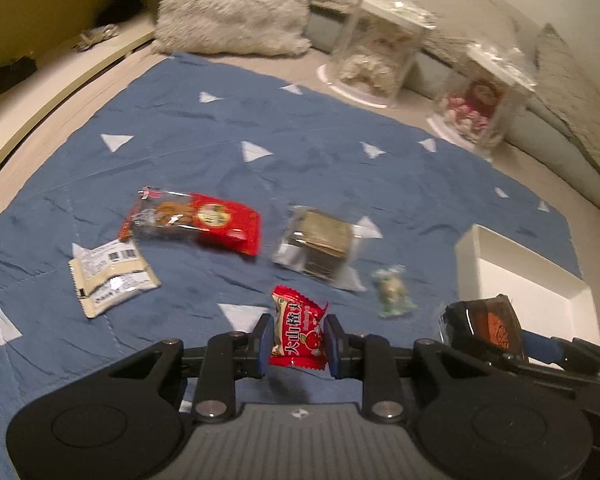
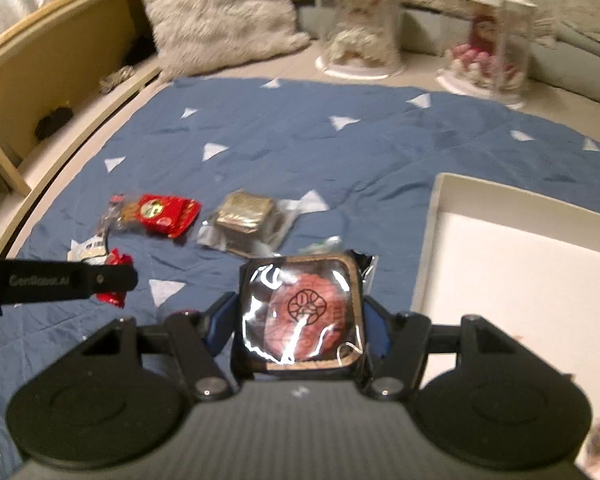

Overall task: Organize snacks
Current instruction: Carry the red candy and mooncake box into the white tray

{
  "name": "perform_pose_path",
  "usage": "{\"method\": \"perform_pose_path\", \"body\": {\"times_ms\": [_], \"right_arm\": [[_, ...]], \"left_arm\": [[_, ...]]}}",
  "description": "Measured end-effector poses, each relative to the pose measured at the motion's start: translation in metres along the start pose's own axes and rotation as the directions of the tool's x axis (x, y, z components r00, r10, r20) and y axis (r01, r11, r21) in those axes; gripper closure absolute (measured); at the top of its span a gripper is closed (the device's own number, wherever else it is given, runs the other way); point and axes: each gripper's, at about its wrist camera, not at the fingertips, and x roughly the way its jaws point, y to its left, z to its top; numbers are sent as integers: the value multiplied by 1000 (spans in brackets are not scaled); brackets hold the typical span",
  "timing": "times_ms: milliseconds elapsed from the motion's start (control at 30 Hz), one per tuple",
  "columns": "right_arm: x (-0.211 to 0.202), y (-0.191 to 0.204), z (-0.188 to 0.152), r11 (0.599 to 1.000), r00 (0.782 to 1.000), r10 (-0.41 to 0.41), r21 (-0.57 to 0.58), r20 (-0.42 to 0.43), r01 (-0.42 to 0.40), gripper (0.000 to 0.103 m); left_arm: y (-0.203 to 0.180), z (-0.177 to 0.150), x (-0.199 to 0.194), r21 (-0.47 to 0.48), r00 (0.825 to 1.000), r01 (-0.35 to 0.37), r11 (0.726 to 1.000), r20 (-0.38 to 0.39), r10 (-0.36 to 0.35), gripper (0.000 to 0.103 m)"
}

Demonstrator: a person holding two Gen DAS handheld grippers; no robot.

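Left wrist view: the left tool (image 1: 299, 344) is clenched on a small red candy packet (image 1: 299, 334), pinched across its middle with the crimped ends sticking out above and below. The packet looks light and crinkly, so a pinch on the body should hold it; its glossy film could slip if the grip loosens. Ahead of the tool on the blue blanket (image 1: 300, 152) lie a red biscuit pack (image 1: 204, 222), a clear-wrapped stack of wafers (image 1: 320, 246), and a small green-and-white sweet (image 1: 392, 292); ahead and to its left is a pale sachet (image 1: 110, 276). To its right is the white box (image 1: 540, 280), the likely place for the snacks, with the right tool (image 1: 496, 330) in front of it.

Right wrist view: the right tool (image 2: 300, 320) grasps a square pastry in shiny film (image 2: 302, 314), jaws on its two side edges. It seems firmer and heavier than the candy, probably crumbly inside, and the film is slick, so a moderate squeeze on the flat sides suits it. The white box (image 2: 440, 208) sits just ahead to the right, its floor bare where visible. The left tool (image 2: 112, 280) shows at the left.
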Motion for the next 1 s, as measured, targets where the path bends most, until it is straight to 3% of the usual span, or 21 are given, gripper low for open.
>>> {"method": "perform_pose_path", "body": {"times_ms": [400,767,1000], "right_arm": [[-49,-58,-25,994,995,-68,89,67,62,33],[-73,-132,-44,974,983,-162,173,83,146,33],[-70,-187,-58,943,974,-220,266,50,199,33]], "left_arm": [[-69,-17,-18,68,993,110,992,25,-112,74],[-122,-26,6,85,979,204,975,-16,-203,74],[-160,-31,33,81,957,286,955,-65,-281,74]]}}
